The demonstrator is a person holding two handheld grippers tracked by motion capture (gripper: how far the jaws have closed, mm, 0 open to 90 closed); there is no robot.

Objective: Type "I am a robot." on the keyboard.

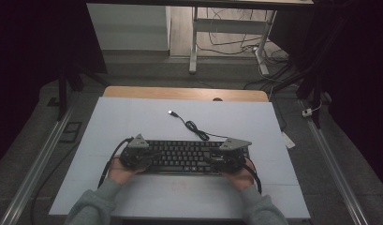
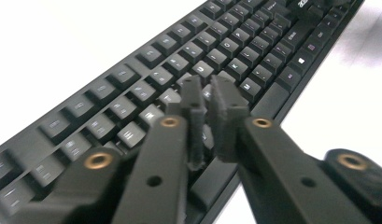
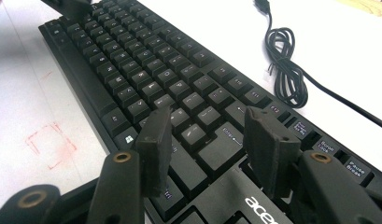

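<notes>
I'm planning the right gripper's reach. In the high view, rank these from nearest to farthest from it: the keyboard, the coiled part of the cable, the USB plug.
1. keyboard: directly beneath the right gripper, at its right end.
2. coiled part of the cable: beyond the keyboard, on the white board, up and left of the gripper.
3. USB plug: farthest, at the cable's far end, towards the table's back edge.

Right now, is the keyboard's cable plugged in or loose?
Loose: the black keyboard's thin black cable lies partly coiled on the white table, its metal plug free.

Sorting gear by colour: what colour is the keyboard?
Black keyboard, with pale key lettering; clearest in the right gripper view.
</notes>
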